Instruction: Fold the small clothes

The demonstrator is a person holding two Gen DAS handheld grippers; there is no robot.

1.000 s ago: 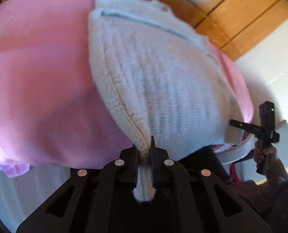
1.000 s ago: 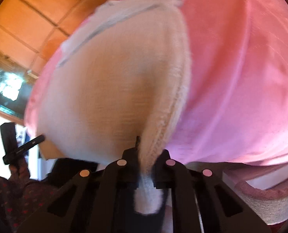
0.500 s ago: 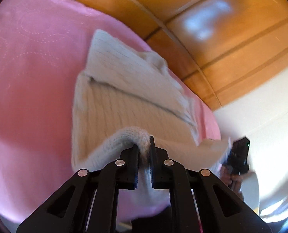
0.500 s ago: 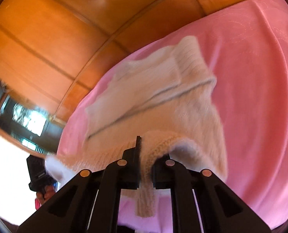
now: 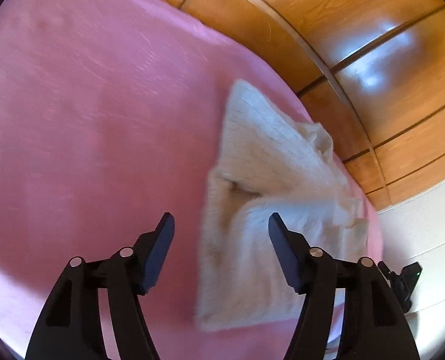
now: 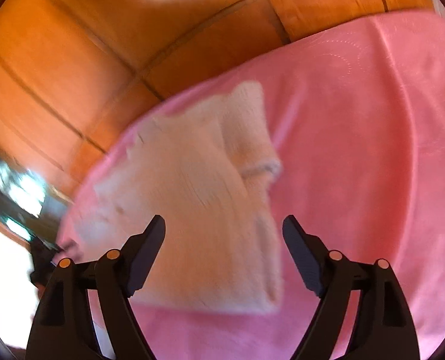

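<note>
A cream knitted sweater [image 5: 267,174] lies folded and flat on the pink bedspread [image 5: 87,120]. In the left wrist view its near hem reaches down between the fingers. My left gripper [image 5: 221,222] hangs above the sweater's left edge with its jaws opening and nothing pressed between the pads. From the right wrist view, the sweater [image 6: 198,198] fills the middle, with a sleeve folded across its top. My right gripper [image 6: 224,222] is over its near right part, jaws opening, and grips nothing. The other gripper [image 5: 402,282] shows at the right edge of the left wrist view.
Orange-brown wooden panels [image 5: 357,45] rise behind the bed. A white wall [image 5: 417,234] lies to the right of the bed's edge. A dark glossy shape with bright reflections [image 6: 15,198] sits at the left in the right wrist view. Bare pink bedspread [image 6: 357,150] spreads on both sides.
Both grippers held the sweater's hem shut a moment ago. They carried it over the garment, then spread their jaws and let it go. The sweater now rests folded on the bed.
</note>
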